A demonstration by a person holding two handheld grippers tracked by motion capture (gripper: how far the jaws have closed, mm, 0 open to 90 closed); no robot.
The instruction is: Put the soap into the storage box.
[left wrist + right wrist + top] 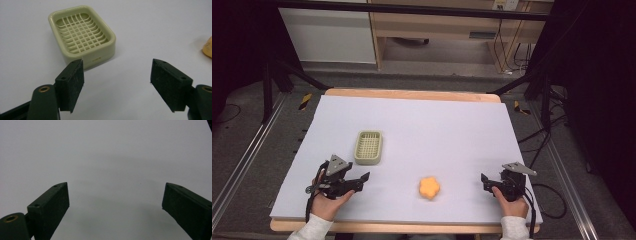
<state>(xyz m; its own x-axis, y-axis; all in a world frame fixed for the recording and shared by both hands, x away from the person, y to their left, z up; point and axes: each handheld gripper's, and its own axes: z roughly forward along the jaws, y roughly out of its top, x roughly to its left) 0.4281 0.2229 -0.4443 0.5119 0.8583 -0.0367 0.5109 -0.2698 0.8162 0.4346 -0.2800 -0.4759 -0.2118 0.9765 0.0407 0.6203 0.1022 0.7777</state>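
Note:
A pale green soap dish (368,147) with a grid floor sits left of centre on the white sheet (437,125); in the left gripper view the dish (82,35) lies just beyond my left jaw. An orange flower-shaped piece (429,187) lies near the front, and its edge (208,47) shows at the right. My left gripper (363,181) (117,75) is held open and empty, just in front of the dish and pointing right. My right gripper (484,182) (115,197) is open and empty over bare sheet, right of the orange piece.
The sheet covers a wooden table (412,94) whose front edge runs just behind both hands. Black frame legs (267,95) and cables (552,200) flank the table. Wooden furniture (437,25) stands behind it.

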